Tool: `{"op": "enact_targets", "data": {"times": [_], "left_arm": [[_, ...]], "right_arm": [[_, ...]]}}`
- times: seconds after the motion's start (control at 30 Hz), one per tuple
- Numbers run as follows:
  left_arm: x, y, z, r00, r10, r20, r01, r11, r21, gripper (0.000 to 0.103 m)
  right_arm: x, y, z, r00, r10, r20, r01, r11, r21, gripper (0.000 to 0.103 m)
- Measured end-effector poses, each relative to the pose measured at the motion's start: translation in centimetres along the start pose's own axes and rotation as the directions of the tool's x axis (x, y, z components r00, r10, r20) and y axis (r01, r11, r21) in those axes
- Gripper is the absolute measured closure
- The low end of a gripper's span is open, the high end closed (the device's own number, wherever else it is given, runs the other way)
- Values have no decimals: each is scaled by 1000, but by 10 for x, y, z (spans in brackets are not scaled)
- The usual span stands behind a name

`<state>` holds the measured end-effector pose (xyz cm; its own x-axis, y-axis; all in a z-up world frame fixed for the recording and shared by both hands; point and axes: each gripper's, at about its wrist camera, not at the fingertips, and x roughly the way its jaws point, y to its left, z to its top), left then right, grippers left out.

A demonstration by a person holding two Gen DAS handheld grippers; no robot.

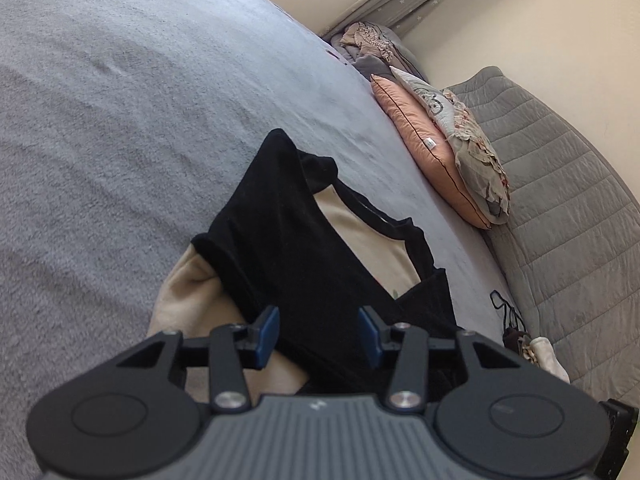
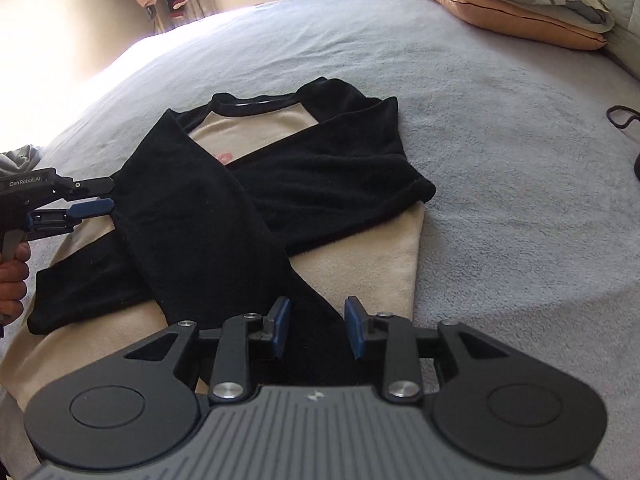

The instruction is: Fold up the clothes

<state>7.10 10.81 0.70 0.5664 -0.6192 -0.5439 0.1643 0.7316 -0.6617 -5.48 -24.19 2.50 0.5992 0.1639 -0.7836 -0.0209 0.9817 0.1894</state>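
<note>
grey bedspread (image 2: 500,160) bears cream shirt (image 2: 360,264), black sleeves (image 2: 192,216) crossed; both claws (image 1: 319,334) (image 2: 316,328) part-open, empty.

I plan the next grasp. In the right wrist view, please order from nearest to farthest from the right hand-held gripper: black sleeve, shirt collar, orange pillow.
1. Long black fleece sleeve, just ahead.
2. Round black shirt collar, centre.
3. Orange pillow, far right.
</note>
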Motion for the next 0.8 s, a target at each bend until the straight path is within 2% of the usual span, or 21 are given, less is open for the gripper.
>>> {"op": "enact_targets", "data": {"times": [0.07,0.1,0.17,0.3,0.37,0.5,0.6,0.67,0.73,0.8], "left_arm": [[0,3,1,1000,6,-3,-6,1000,-12,60],[0,4,1,1000,12,-4,-12,1000,-15,62],[0,6,0,1000,20,-6,-20,999,-26,67],[-4,13,1,999,32,-3,-32,998,-48,72],[-4,17,0,999,36,-2,-36,998,-59,77],[-5,14,0,999,41,-2,-41,998,-50,77],[-6,13,1,999,52,-1,-52,998,-36,77],[-5,14,1,999,52,0,-52,998,-43,77],[-5,13,1,999,53,-1,-53,998,-44,77],[-7,10,1,999,54,-4,-54,998,-40,76]], "right_arm": [[-4,0,-7,1000,-24,10,24,1000,-3,82],[-8,-1,-9,999,-36,17,36,999,-5,95],[-15,-7,-10,997,-54,48,52,998,24,100],[-25,-9,-10,992,-81,100,76,995,59,100],[-25,-11,-12,990,-109,92,102,991,84,100],[-13,-14,-17,995,-100,25,98,993,72,100],[-24,-18,-14,993,-97,71,89,990,107,98],[-30,-22,-14,985,-140,97,127,984,128,98],[-25,-23,-16,980,-187,74,179,978,109,98],[-26,-20,-16,979,-179,93,171,981,94,96]]}}
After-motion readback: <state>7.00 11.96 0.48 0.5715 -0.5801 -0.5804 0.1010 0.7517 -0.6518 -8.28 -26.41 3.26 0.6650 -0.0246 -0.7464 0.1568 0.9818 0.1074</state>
